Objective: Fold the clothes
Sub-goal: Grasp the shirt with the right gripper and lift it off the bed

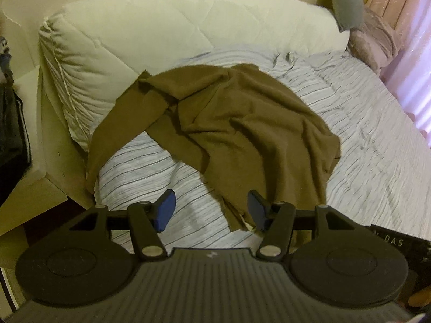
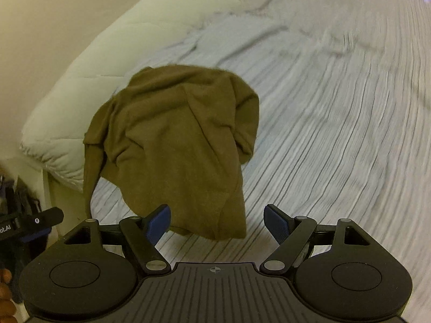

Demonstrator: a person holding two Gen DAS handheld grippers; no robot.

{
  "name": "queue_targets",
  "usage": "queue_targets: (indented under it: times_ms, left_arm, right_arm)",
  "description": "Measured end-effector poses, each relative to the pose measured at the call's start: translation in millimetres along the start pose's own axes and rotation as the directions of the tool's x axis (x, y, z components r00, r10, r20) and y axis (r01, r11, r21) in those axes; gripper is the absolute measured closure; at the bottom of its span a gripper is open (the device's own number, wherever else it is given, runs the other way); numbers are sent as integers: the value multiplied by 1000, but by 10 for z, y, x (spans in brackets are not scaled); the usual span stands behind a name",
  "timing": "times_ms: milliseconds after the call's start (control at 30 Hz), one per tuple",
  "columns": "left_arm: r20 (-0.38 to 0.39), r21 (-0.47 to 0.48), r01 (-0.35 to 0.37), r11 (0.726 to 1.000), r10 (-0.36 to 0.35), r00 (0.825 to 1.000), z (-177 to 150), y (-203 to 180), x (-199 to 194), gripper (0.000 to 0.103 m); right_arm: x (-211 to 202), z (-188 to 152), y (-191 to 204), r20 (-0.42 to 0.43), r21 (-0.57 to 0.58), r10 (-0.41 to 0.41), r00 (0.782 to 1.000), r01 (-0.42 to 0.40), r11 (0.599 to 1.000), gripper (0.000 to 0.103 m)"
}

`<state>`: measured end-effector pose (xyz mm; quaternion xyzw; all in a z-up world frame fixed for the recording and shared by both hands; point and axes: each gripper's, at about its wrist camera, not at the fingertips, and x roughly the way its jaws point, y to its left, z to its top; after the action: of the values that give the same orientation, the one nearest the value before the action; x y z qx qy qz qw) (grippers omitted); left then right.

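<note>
Nearest the left wrist camera, the left gripper (image 1: 211,210) stands with its blue pads (image 1: 164,210) well apart and nothing clamped between them. It tilts down over the near hem of the brown garment (image 1: 237,123), whose lower edge runs up against the right-hand pad; I cannot tell whether it touches. The garment lies crumpled on the striped bed sheet (image 1: 363,161), one sleeve (image 1: 118,132) trailing toward the cream duvet (image 1: 129,40) bundled at the bed's far side. Spread this loosely, it probably needs flattening before any fold, which would explain the wide jaws aimed at an edge rather than the middle.

In the right wrist view, the right gripper (image 2: 216,224) is likewise spread wide and empty, pointing down at the garment's near hem (image 2: 207,231), which sits between the pads without being pinched. The bed sheet (image 2: 336,148) is blurred here. With both grippers open at the same hem, the likely intent is a two-corner grasp.
</note>
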<state>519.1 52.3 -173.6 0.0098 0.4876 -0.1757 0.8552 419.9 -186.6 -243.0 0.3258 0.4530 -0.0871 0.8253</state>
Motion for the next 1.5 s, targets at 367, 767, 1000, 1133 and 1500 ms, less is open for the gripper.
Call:
queue_targets:
  times_ms: [367, 767, 1000, 1133, 1500]
  left_arm:
    - [-56, -2, 0, 1000, 0, 998, 63, 137, 324, 49]
    - [35, 18, 53, 998, -54, 998, 126, -12, -79, 50]
    - [128, 104, 145, 984, -158, 979, 67, -446, -624, 50]
    - [156, 177, 225, 958, -253, 955, -79, -844, -981, 50]
    - [115, 382, 459, 802, -534, 838, -916, -2220, -1920, 50]
  right_arm:
    - [774, -45, -407, -53, 306, 101, 993, -81, 949, 72]
    - [-697, 301, -424, 292, 254, 364, 884, -439, 862, 100]
    - [-2110, 338, -549, 577, 111, 367, 730, -515, 850, 100]
    - [-2825, 111, -706, 673, 54, 336, 658, -497, 866, 101]
    - [-5124, -848, -1305, 892, -4, 156, 425, -337, 942, 101]
